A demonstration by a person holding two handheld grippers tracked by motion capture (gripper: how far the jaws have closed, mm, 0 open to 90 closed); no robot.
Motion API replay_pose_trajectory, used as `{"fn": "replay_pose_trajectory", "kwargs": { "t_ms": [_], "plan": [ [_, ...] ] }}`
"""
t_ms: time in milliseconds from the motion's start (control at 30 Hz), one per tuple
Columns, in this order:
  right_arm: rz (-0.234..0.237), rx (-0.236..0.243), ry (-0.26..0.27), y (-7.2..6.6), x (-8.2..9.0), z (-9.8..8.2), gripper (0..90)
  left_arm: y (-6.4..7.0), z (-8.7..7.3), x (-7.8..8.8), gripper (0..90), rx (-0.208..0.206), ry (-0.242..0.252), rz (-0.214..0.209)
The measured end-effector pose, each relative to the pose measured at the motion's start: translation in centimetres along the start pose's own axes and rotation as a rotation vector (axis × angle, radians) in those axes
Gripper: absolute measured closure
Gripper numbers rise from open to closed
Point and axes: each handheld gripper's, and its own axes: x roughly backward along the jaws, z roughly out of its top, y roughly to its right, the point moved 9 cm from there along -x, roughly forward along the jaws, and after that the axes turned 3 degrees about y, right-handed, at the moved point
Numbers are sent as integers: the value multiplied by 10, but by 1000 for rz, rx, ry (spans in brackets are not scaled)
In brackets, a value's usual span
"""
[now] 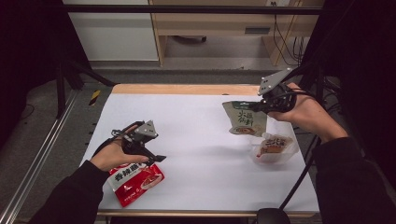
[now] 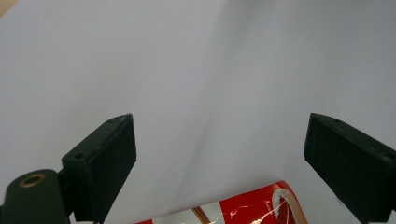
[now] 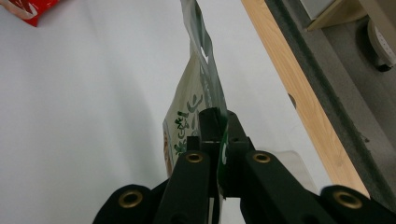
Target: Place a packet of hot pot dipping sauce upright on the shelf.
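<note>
A green and beige snack pouch [image 1: 243, 118] hangs above the white table [image 1: 201, 140] at the right, pinched at its top edge by my right gripper [image 1: 259, 105], which is shut on it. In the right gripper view the same green pouch [image 3: 196, 112] runs edge-on between the closed jaws of the right gripper [image 3: 217, 122]. A red snack pouch [image 1: 135, 179] lies flat at the front left. My left gripper [image 1: 156, 158] rests low just above it, open and holding nothing. In the left gripper view the red pouch [image 2: 243, 210] shows below the spread left gripper [image 2: 219, 158].
A clear packet with a red and brown snack [image 1: 274, 147] lies on the table under the hanging pouch. The table's wooden far edge [image 1: 187, 88] runs across the back. Black frame bars [image 1: 65, 79] stand at the left and right sides.
</note>
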Motion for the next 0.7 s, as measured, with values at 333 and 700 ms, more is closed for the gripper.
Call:
{"fn": "replay_pose_trajectory", "kwargs": {
  "t_ms": [333, 700],
  "plan": [
    [-33, -92, 7, 18, 16, -39, 900, -2, -5, 1, 92, 11, -1, 6],
    [-27, -139, 18, 21, 27, -58, 900, -4, -7, 0, 92, 17, -3, 8]
  ]
}}
